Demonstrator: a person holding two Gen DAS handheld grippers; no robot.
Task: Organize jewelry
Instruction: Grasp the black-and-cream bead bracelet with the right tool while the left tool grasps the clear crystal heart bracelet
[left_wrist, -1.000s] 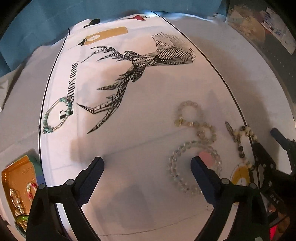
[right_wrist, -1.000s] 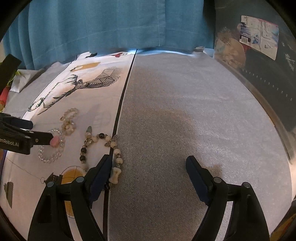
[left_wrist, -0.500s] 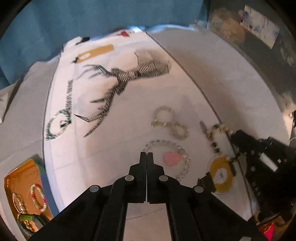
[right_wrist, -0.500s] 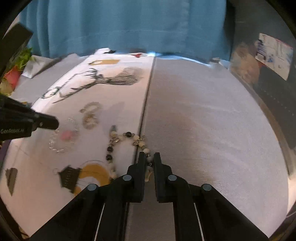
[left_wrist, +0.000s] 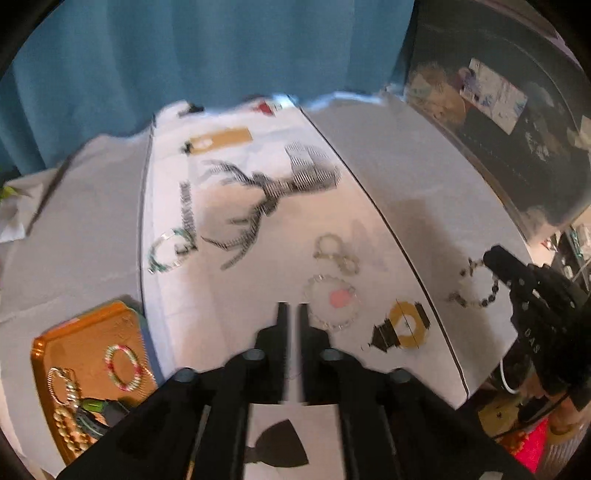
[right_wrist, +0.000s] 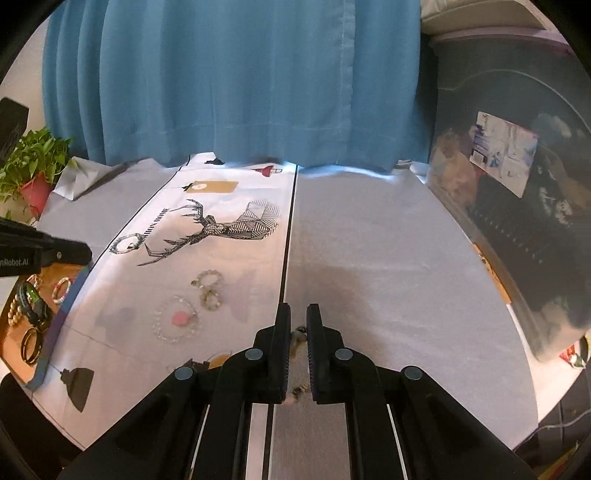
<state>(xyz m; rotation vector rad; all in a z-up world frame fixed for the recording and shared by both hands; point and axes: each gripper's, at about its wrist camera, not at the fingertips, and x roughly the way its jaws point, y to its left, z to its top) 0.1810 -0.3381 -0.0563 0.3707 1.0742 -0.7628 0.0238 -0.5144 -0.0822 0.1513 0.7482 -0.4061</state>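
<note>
Beaded bracelet (left_wrist: 476, 286) hangs pinched in right tongs (right_wrist: 298, 332) above cloth (right_wrist: 369, 258)

Grey surface (right_wrist: 388, 258) right of the printed cloth (right_wrist: 236, 280) is lying wide open for passage; bracelets are cluttering the cloth's middle, the gold tray (left_wrist: 85, 343) is crowding the left, and a curtain (right_wrist: 236, 81) is walling off the back.

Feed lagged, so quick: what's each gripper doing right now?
Left gripper: shut, holding nothing visible.
Right gripper: shut on the black-and-cream beaded bracelet, lifted off the white printed cloth.
</note>
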